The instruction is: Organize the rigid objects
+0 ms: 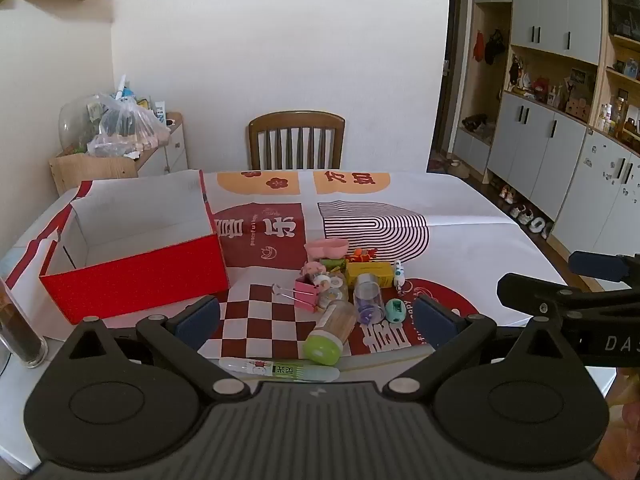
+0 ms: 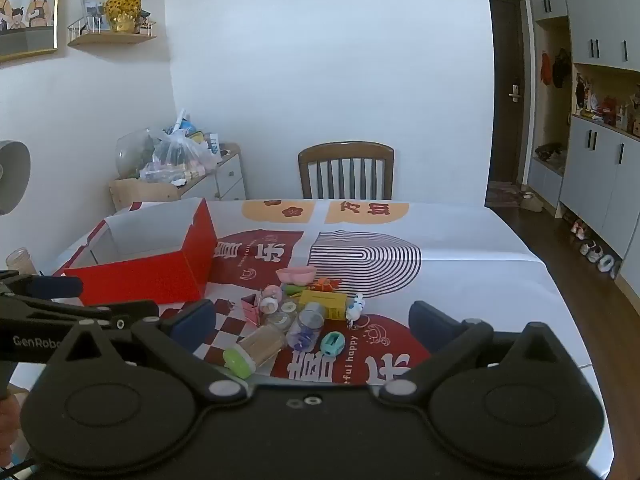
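Observation:
A pile of small objects lies mid-table: a green-capped toothpick jar [image 1: 330,332] [image 2: 256,348], a clear vial [image 1: 368,298] [image 2: 306,326], a teal sharpener [image 1: 395,310] [image 2: 333,343], a yellow box [image 1: 369,273] [image 2: 324,303], a pink binder clip [image 1: 306,288], a pink dish [image 1: 326,248] [image 2: 297,274] and a white tube [image 1: 280,370] at the near edge. An open, empty red box [image 1: 132,280] [image 2: 148,276] stands at the left. My left gripper [image 1: 316,322] is open and empty, just short of the pile. My right gripper [image 2: 314,326] is open and empty, also short of it.
A patterned red and white cloth [image 1: 460,208] covers the table. A wooden chair [image 1: 296,140] stands at the far side. A glass jar [image 1: 18,332] stands at the near left edge. Cabinets [image 1: 560,140] line the right wall, and a cluttered side cabinet [image 1: 120,136] stands at the back left.

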The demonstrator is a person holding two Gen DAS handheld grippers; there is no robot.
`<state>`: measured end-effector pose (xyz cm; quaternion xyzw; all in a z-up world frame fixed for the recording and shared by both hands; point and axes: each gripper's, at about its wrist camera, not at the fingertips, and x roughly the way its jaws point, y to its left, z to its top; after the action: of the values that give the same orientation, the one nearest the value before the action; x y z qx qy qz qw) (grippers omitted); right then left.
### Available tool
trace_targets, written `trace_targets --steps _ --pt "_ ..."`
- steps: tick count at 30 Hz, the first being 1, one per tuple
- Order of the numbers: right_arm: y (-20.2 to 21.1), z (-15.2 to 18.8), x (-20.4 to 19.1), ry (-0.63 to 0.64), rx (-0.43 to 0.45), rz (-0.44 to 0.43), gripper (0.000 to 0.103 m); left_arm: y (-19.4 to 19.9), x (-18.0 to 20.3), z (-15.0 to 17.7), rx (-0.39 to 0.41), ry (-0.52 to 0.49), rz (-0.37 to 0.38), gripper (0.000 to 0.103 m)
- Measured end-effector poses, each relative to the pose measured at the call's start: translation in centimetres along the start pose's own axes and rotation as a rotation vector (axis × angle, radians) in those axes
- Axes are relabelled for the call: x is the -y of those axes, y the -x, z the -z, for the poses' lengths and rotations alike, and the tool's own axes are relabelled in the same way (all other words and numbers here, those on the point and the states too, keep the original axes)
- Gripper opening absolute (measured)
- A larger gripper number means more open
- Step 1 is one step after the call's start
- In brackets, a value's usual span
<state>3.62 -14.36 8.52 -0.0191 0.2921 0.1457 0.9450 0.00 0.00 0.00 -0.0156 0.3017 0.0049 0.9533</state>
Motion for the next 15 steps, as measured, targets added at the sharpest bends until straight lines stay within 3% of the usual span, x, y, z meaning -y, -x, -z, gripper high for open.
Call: trace_targets --steps 15 --pt "0.34 -0.18 0.04 -0.001 0.004 -0.003 0.103 0.47 0.05 -0.48 0.016 -0.013 -0.022 0.103"
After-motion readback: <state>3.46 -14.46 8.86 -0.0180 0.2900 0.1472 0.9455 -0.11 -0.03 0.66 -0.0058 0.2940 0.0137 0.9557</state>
